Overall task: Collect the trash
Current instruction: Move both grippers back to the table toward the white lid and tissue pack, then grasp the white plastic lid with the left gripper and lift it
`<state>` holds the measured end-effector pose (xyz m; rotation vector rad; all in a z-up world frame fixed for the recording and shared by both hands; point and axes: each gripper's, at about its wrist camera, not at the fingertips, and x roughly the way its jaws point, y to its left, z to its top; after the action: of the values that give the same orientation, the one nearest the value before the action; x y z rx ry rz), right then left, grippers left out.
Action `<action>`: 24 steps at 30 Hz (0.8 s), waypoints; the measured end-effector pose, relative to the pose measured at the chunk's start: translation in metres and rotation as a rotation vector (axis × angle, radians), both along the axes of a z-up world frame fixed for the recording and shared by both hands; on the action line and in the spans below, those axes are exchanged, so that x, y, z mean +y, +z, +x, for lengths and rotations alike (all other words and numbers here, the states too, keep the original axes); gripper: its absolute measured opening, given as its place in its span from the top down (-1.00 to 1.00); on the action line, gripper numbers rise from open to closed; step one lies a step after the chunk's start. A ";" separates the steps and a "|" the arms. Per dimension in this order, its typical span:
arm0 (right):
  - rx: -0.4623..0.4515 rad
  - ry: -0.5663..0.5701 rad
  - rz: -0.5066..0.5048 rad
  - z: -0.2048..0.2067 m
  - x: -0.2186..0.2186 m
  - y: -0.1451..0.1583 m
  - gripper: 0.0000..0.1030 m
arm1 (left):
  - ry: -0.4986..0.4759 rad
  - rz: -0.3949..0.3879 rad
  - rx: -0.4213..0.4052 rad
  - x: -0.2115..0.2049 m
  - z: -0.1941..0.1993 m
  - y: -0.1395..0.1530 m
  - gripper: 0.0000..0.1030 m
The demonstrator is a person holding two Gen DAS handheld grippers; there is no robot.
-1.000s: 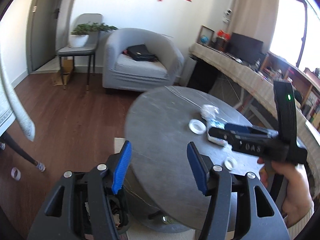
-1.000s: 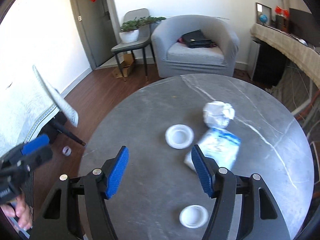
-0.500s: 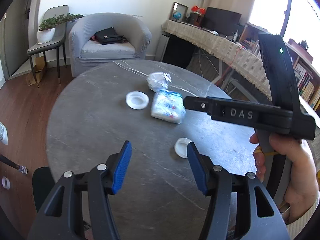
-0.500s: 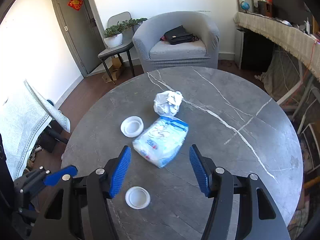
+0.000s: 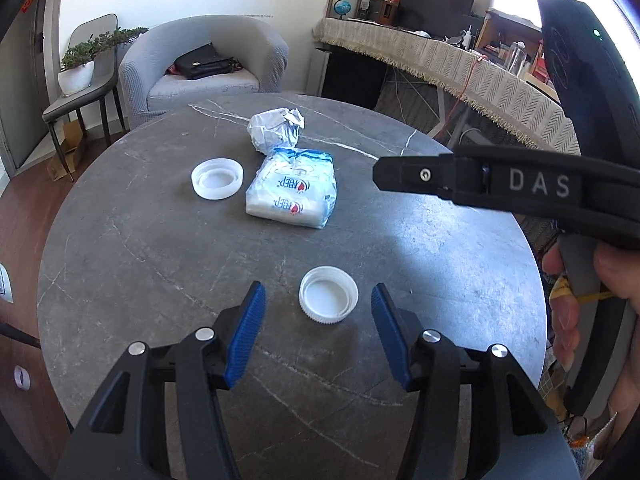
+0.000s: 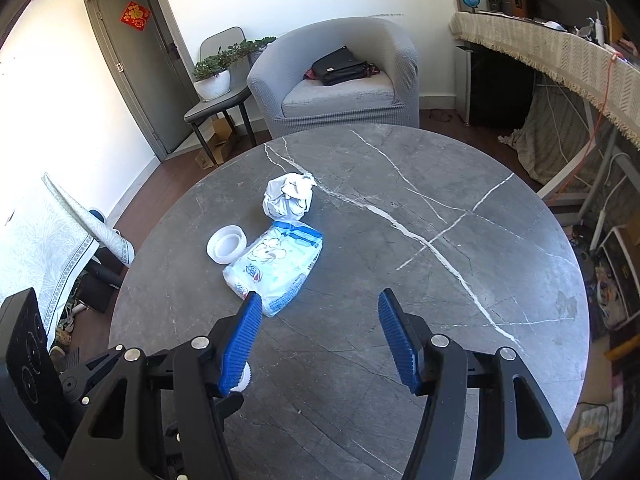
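On the round grey marble table (image 5: 440, 280) lie a crumpled paper ball (image 5: 276, 126), a blue-white tissue pack (image 5: 294, 192) and two white caps. The far cap (image 5: 217, 179) sits left of the pack. The near cap (image 5: 328, 295) shows between the blue pads of my left gripper (image 5: 318, 308), whose jaws are closing a little without touching it. My right gripper (image 6: 320, 308) is open over bare table, with the tissue pack (image 6: 276, 264) just beyond its left fingertip. The paper ball (image 6: 288, 198) and far cap (image 6: 226, 244) lie farther off. The left finger hides most of the near cap (image 6: 245, 381).
Behind the table stand a grey armchair (image 6: 340, 80) holding a black bag and a chair (image 6: 218, 106) with a potted plant. A long cloth-covered sideboard (image 5: 460, 64) runs along the right. A hand (image 5: 592, 280) holds the right gripper's black body (image 5: 500, 182) over the table's right side.
My left gripper swung from the table's edge to over the near cap. My right gripper slid right, so the tissue pack went from between its fingers to their left.
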<state>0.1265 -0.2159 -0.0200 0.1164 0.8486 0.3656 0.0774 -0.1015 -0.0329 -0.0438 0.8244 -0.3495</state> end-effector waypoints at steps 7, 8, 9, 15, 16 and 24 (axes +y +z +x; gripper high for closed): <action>0.007 0.004 -0.016 -0.001 -0.001 -0.002 -0.19 | 0.033 0.113 -0.017 -0.016 0.002 0.000 0.12; 0.008 0.004 -0.017 -0.002 -0.001 -0.002 -0.19 | 0.030 0.166 -0.030 -0.022 0.001 -0.001 0.13; 0.009 0.003 -0.018 -0.001 -0.002 -0.002 -0.19 | 0.027 0.181 -0.038 -0.024 0.000 -0.001 0.13; 0.014 0.004 -0.047 -0.001 0.005 -0.005 -0.19 | 0.030 0.145 -0.019 -0.016 0.002 0.001 0.37; 0.016 0.007 -0.050 -0.001 0.008 -0.005 -0.19 | 0.033 0.138 -0.015 -0.013 0.003 0.001 0.37; 0.021 0.017 -0.053 0.003 0.028 -0.010 -0.32 | 0.069 0.092 -0.022 0.013 0.001 0.010 0.38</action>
<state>0.1293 -0.1880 -0.0300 0.0638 0.8801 0.3575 0.0784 -0.0884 -0.0232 0.0174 0.8139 -0.2462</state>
